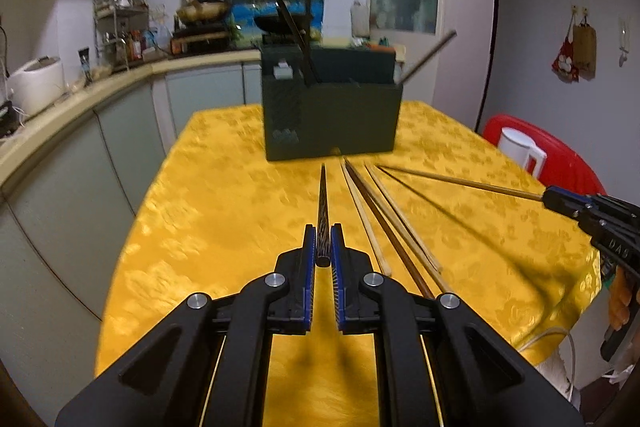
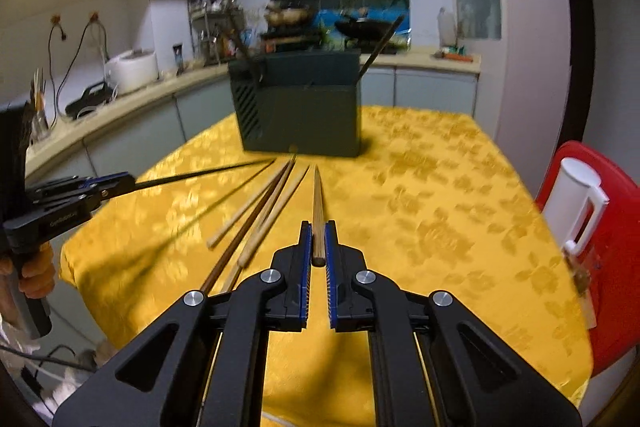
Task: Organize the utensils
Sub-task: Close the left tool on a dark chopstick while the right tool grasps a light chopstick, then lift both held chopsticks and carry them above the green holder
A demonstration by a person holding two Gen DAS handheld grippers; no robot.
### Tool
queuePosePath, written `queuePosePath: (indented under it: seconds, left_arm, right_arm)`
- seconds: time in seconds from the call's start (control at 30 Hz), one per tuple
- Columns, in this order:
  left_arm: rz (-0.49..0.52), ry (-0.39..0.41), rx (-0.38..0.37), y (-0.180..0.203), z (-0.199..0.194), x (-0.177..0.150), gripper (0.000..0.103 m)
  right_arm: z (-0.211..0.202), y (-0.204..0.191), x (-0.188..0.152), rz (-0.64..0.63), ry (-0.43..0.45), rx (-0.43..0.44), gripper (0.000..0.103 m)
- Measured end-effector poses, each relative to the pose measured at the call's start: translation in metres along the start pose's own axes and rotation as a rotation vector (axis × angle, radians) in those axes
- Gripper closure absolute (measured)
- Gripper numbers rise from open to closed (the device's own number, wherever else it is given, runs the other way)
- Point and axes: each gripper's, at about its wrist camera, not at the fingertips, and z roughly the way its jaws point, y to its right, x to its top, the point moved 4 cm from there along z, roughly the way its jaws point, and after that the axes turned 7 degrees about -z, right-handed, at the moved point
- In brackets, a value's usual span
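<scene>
Left tool (image 1: 323, 241): clamped on a dark patterned chopstick (image 1: 322, 199), its blunt end between the blue pads, its tip aimed up the frame at the box; the same tool shows at the left edge of the right wrist view (image 2: 120, 183).
Right tool (image 2: 319, 241): clamped on a light wooden chopstick (image 2: 317, 203), held the same way (blunt end in the pads, tip toward the box); in the left wrist view it sits at the right edge (image 1: 554, 198), with that chopstick reaching out to the left.
Both held chopsticks: lifted off the cloth, with dark shadows under them.
Loose chopsticks (image 1: 384, 223): several light ones and a darker brown one, lying on the tabletop in a narrow fan, just right of centre in the left wrist view and lower left of centre in the right wrist view.
Box (image 1: 332, 107): dark green, upright at the upper middle of both views, near the far end of the tabletop; a few dark chopsticks (image 1: 294, 31) stand tilted in it.
Tabletop (image 1: 208, 195): covered by a yellow patterned cloth.
Red chair (image 2: 612, 267): right edge of the right wrist view, a white jug (image 2: 576, 203) on it.
Hands: fingers (image 2: 34, 273) wrap the left tool's grip at lower left.
</scene>
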Motion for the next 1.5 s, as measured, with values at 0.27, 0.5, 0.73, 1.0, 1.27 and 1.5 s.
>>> queuePosePath:
  seconds: [0.27,0.5,0.73,1.0,1.27,1.5]
  left_arm:
    - [-0.008,0.088,0.009,-0.008,-0.031,0.030,0.096]
    - [0.007,0.144,0.013,-0.007,-0.048,0.053,0.096]
    - [0.004,0.186,-0.003,-0.010,-0.062,0.076,0.096]
    - [0.013,0.200,-0.006,-0.009,-0.064,0.090,0.096]
    - [0.049,0.207,-0.005,-0.003,-0.061,0.107,0.096]
    - [0.062,0.181,-0.027,0.002,-0.050,0.130,0.096]
  right_arm:
    - [-0.019,0.016,0.031,0.015,0.078,-0.019,0.096]
    - [-0.032,0.010,0.060,0.002,0.152,-0.003,0.096]
    - [-0.042,0.002,0.083,-0.018,0.203,0.011,0.096]
    - [-0.040,0.003,0.101,-0.010,0.208,0.025,0.096]
    - [-0.030,0.005,0.115,-0.011,0.200,0.036,0.096]
    - [-0.018,0.013,0.133,0.012,0.183,0.052,0.096]
